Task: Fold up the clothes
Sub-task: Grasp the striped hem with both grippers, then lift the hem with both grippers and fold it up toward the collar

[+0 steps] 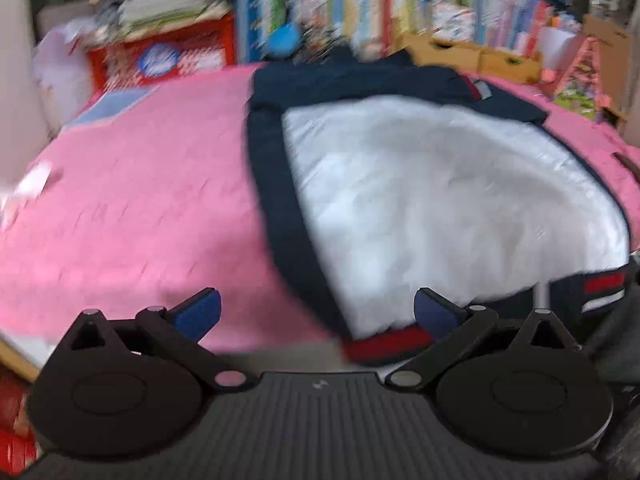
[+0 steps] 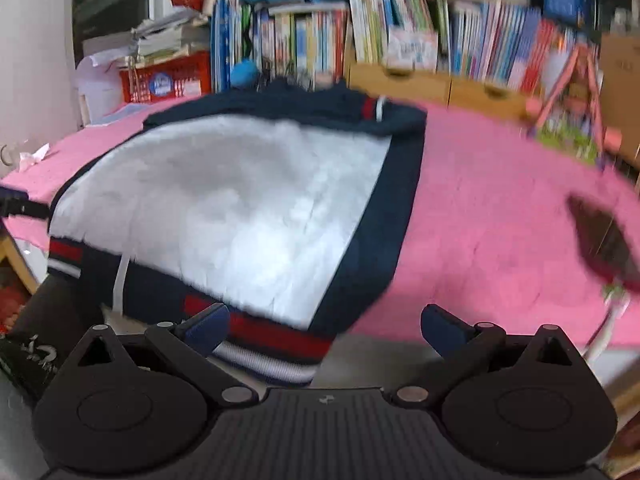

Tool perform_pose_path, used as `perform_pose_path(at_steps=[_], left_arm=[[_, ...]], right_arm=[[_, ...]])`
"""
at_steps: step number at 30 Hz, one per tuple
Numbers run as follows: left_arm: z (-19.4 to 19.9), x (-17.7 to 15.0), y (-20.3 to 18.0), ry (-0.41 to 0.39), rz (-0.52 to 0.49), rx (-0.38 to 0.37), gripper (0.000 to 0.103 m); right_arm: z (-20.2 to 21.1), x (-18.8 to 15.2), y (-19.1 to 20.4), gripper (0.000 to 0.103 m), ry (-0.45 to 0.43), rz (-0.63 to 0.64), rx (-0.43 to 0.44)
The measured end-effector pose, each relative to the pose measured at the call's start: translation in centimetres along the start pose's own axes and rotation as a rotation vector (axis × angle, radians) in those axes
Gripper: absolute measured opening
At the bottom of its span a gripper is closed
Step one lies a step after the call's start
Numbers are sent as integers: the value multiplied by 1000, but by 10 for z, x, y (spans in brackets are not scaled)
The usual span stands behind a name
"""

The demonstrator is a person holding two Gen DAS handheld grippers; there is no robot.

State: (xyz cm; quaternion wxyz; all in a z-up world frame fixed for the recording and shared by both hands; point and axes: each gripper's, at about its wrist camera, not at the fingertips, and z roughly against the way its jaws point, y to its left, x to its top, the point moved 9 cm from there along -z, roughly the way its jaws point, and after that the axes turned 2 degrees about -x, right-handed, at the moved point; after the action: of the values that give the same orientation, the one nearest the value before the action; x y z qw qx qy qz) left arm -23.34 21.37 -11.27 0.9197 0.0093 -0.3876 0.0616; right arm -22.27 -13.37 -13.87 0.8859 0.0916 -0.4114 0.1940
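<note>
Our left hand-held gripper (image 1: pixel 316 314) and right hand-held gripper (image 2: pixel 324 328) hang spread and empty before the navy-and-white jacket (image 2: pixel 240 200) lying on the pink surface (image 2: pixel 500 220).

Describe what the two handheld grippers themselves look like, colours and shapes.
The left gripper and right gripper look identical: matte black ribbed base with a small pale logo, two round black discs, angled black linkage arms with silver pivot pins, and blue pads on the fingertips. No cables or sleeves show.

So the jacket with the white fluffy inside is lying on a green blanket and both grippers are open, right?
Not quite: the blanket is pink, not green, as both wrist views show. The rest holds: the jacket lies on it, and the left gripper and right gripper are open.
</note>
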Motion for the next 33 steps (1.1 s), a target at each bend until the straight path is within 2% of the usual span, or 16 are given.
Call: perform_pose_path(at_steps=[3,7,10,12,14,17,20,23,27,31,33], left_arm=[[-11,-17,20,-2,86,0,103],[-35,-31,25,40,167,-72,103],[-53,-39,17,72,132,-88,103],[-62,-44,9,92,106,-93,103],[-66,-45,-2,115,86,-122,103],[-57,-42,-21,138,20,-174,103],[-29,-24,-41,69,-83,-208,103],[-7,-5,-56,-7,-165,-225,103],[-2,0,-74,-27,-208,-236,103],[-5,-6,-92,-19,-271,-244,103],[-6,-7,-99,-13,-300,-253,103]], right_arm=[[-13,-11,2,103,16,26,14],[-29,-20,8,103,-12,99,2],[-41,-25,12,102,25,77,47],[-45,-28,16,94,44,58,86],[-45,-26,23,68,61,45,129],[-33,-16,32,64,56,44,164],[-14,-2,38,58,29,52,175],[5,18,42,57,-14,25,191],[13,39,43,51,-49,-24,200],[-5,58,41,29,-44,-84,182],[-13,69,43,24,-54,-109,190]])
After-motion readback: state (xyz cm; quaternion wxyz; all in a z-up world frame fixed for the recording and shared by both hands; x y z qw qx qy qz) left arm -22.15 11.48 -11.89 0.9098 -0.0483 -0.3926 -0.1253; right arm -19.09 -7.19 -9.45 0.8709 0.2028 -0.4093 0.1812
